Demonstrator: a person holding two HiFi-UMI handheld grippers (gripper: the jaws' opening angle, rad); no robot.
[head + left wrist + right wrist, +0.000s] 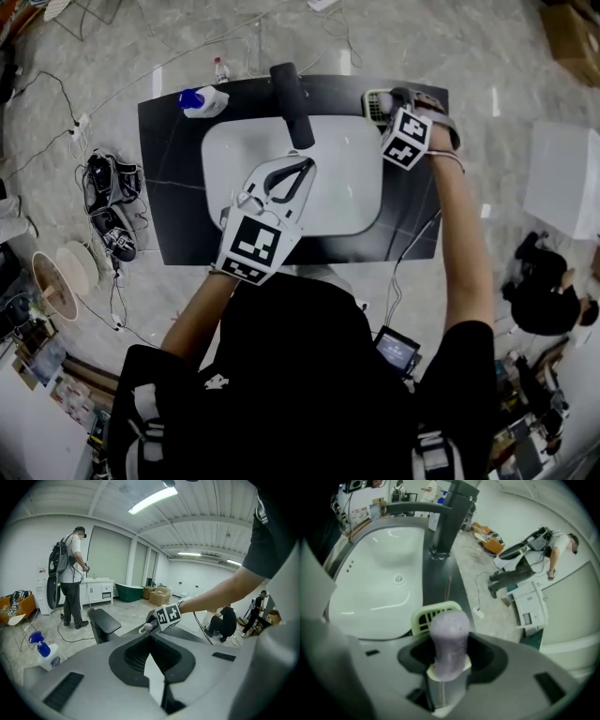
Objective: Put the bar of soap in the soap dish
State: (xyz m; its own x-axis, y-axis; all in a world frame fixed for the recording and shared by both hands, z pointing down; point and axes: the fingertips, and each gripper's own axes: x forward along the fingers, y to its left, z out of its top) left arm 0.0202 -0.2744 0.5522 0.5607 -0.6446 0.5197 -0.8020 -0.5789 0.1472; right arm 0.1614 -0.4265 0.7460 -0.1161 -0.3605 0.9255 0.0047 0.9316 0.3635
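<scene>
The right gripper (448, 679) had the purple soap (449, 637) clamped in wide-set jaws, just above the soap dish (423, 617) at the counter's (173, 206) back right corner. It was best lowered centred within the rim before release. The left gripper (298, 173) hung closed and empty.

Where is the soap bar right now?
Right gripper view: the soap bar is clamped in the right claw, at the green soap dish on the sink's right.

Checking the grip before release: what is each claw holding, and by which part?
The right claw holds the soap by its near end; the far end sticks out toward the dish. The left claw is shut, empty.
</scene>
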